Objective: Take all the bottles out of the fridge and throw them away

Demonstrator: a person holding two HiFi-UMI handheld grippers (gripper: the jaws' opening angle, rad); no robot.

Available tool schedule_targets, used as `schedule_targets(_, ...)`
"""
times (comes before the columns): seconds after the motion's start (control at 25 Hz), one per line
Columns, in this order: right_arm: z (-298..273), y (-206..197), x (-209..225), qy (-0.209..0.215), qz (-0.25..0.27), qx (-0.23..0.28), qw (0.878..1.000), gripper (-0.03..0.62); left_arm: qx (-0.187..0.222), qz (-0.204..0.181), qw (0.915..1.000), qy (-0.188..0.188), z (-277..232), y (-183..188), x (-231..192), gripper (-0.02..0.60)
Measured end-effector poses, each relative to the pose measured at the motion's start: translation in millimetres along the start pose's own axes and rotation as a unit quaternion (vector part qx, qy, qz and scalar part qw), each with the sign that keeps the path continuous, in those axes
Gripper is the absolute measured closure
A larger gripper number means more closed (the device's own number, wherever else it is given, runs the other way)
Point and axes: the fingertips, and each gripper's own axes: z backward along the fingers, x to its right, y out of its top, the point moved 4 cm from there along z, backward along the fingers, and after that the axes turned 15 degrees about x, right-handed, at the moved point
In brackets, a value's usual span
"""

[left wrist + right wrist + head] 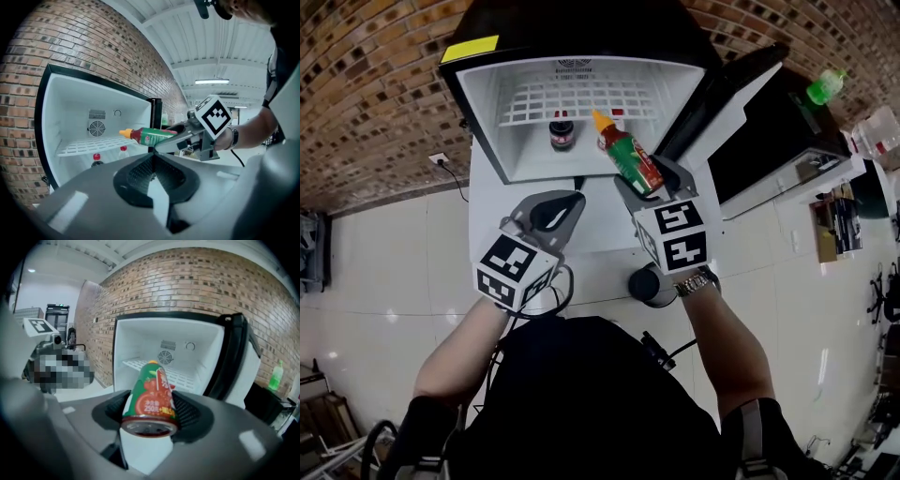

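The open fridge (487,103) has a white inside and a wire shelf. My right gripper (649,181) is shut on a red and green sauce bottle (630,155) with an orange cap, held tilted just outside the fridge opening. In the right gripper view the bottle (151,399) sits between the jaws of this gripper (150,409), cap towards the fridge. A dark cola bottle (562,134) with a red cap stands below the shelf, and a second red-capped bottle (617,113) is beside it. My left gripper (575,199) is shut and holds nothing, left of the right gripper.
The fridge door (741,103) stands open at the right. A green bottle (825,86) stands on a black cabinet beyond the door. A dark round object (652,284) sits on the floor under my right wrist. A brick wall runs behind the fridge.
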Motion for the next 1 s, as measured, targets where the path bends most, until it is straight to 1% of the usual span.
schedule_targets(0.2,50,-12,-3,0.0,-0.007,0.002,1.0,0.321,-0.009,-0.003,0.9999,-0.01,-10,-5,39,0.578)
schedule_targets(0.48,130,-42,-1,-0.003,-0.018,-0.001,1.0,0.321,-0.026,-0.008,0.9991,-0.033,-27,-19,114,0.578)
schedule_targets(0.8,204,-85,7,-0.02,-0.047,-0.01,0.999,0.321,-0.052,-0.014,0.9964,-0.066,-50,-42,187,0.578)
schedule_targets(1.0,237,-114,15,-0.043,-0.075,-0.018,0.996,0.321,-0.073,-0.018,0.9924,-0.098,-68,-59,223,0.578)
